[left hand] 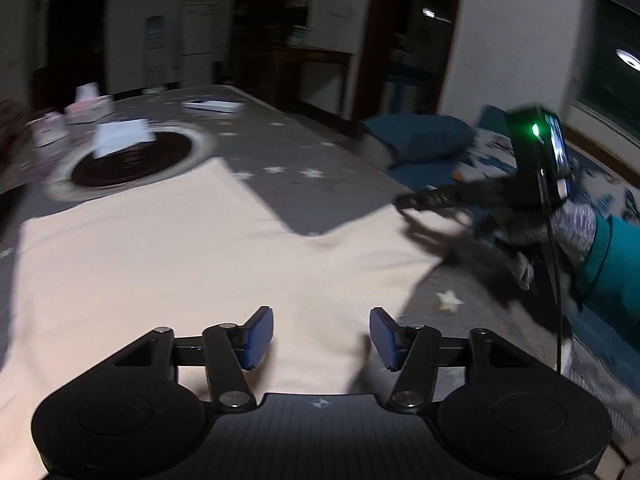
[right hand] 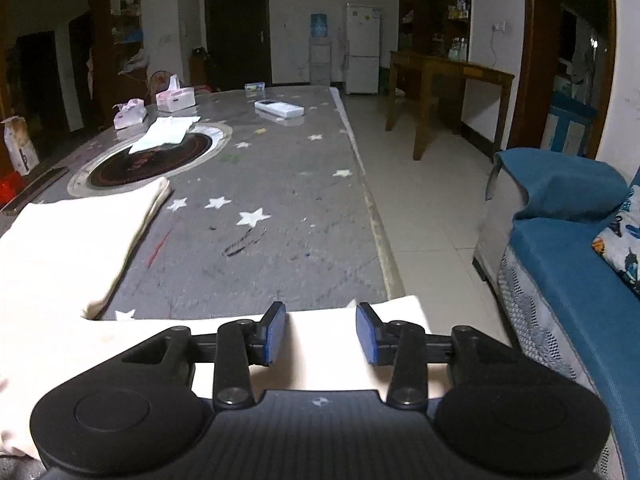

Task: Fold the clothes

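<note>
A cream garment (left hand: 180, 264) lies spread flat on the grey star-patterned table cover (left hand: 304, 152). My left gripper (left hand: 322, 338) is open and empty, hovering just above the garment's near part. My right gripper (right hand: 321, 330) is open and empty above a strip of the same cream garment (right hand: 64, 248) near the table's right edge. The right gripper also shows in the left wrist view (left hand: 412, 202), at the garment's right side, held by a gloved hand.
A dark round inset (right hand: 156, 158) with a white cloth (right hand: 166, 132) on it lies mid-table. Tissue packs (right hand: 176, 98) and a flat white box (right hand: 280, 109) sit farther back. A blue sofa (right hand: 568, 248) stands right of the table, across a strip of tiled floor (right hand: 424, 216).
</note>
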The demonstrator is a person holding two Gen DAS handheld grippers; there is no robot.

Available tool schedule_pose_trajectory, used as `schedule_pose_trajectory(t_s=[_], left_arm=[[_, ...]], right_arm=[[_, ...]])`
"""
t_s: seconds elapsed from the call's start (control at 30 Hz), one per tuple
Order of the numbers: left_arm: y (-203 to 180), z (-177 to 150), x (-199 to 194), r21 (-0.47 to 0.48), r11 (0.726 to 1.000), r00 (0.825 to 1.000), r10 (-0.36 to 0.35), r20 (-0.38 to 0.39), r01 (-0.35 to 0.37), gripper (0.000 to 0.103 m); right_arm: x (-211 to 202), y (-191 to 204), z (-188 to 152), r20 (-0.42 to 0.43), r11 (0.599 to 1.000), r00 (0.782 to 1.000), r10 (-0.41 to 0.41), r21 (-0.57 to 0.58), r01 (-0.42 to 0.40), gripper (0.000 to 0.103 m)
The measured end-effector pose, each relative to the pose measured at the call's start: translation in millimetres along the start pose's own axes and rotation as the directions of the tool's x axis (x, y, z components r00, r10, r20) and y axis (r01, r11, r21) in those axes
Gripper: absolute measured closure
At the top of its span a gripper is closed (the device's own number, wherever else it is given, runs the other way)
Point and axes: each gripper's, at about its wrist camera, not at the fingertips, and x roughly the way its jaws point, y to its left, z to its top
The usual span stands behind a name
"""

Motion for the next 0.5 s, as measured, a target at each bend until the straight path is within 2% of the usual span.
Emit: schedule_pose_trajectory(t_s=[0.1, 0.23, 0.27, 0.3, 0.43, 0.5], left_arm=[[-8.1, -0.9, 16.7, 0.006, 1.0, 0.999, -0.029, -0.029, 0.029, 0.058], [-16.7, -6.9, 25.8, 0.042, 0.998, 0.998, -0.035, -0.044, 0.037, 0.058], [-18.5, -8.5, 26.0, 0.053, 0.998, 0.998, -0.035, -0.044, 0.037, 0.058], [-19.0, -9.8, 25.2, 0.051, 0.998, 0.998, -0.042, -0.046, 0.044, 0.058], [-19.8, -15.4, 20.5, 0.041, 0.997, 0.997, -0.063, -0.047, 0.064, 0.058], [-19.1, -18.3, 18.2, 0.032, 0.997, 0.996, -0.071, -0.044, 0.073, 0.058]], right_arm=[[-14.2, 2.6, -8.1, 0.014, 1.0, 1.0, 0.023, -0.009, -0.023, 0.064], [-23.1, 9.9, -25.8, -0.007, 0.996, 0.999, 0.049, -0.079, -0.049, 0.063], [-21.7, 10.8, -28.9, -0.01, 0.994, 0.999, 0.042, -0.098, -0.043, 0.059], [-20.0, 8.9, -28.3, -0.005, 0.995, 0.999, 0.036, -0.092, -0.036, 0.053], [-12.0, -1.2, -22.5, 0.004, 0.999, 1.0, -0.003, -0.038, 0.003, 0.053], [-10.6, -6.1, -21.8, 0.0, 1.0, 1.0, 0.009, -0.018, -0.009, 0.053]])
